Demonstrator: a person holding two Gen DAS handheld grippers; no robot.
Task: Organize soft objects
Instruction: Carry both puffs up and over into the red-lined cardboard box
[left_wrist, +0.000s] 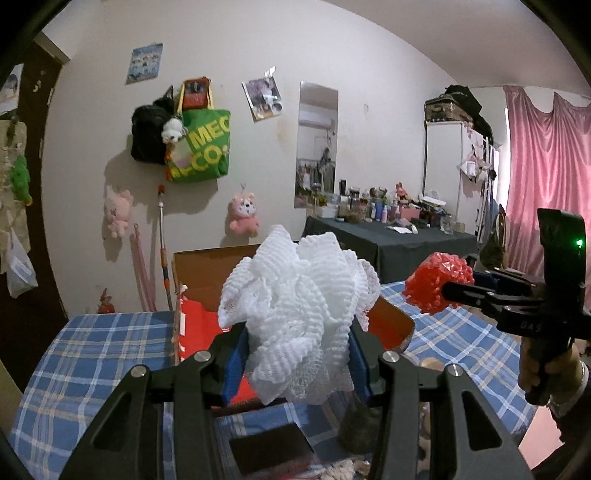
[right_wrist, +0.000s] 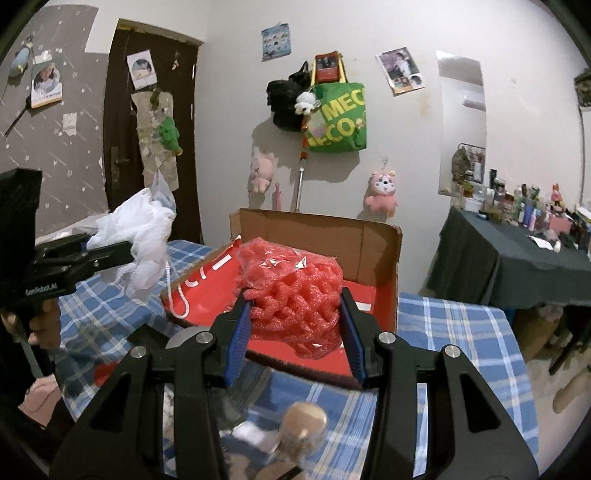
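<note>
While the left gripper (left_wrist: 295, 332) pinches a white mesh bath pouf (left_wrist: 299, 314) and the right gripper (right_wrist: 295, 325) a red foam net (right_wrist: 291, 291), half-closed jaws may let either springy bundle slip short of the open cardboard box (right_wrist: 380, 236).

The left gripper (left_wrist: 295, 347) is black, with two long arms that have three-sided holes cut in them. Round silver screws (left_wrist: 202, 356) sit on its joints, and its fingers have blue pads (left_wrist: 233, 365). The right gripper (right_wrist: 295, 332) looks the same. From the side it has small grey letters and a little green light (left_wrist: 578, 242). The right hand (left_wrist: 543, 373) has a dark sleeve (left_wrist: 576, 387).
</note>
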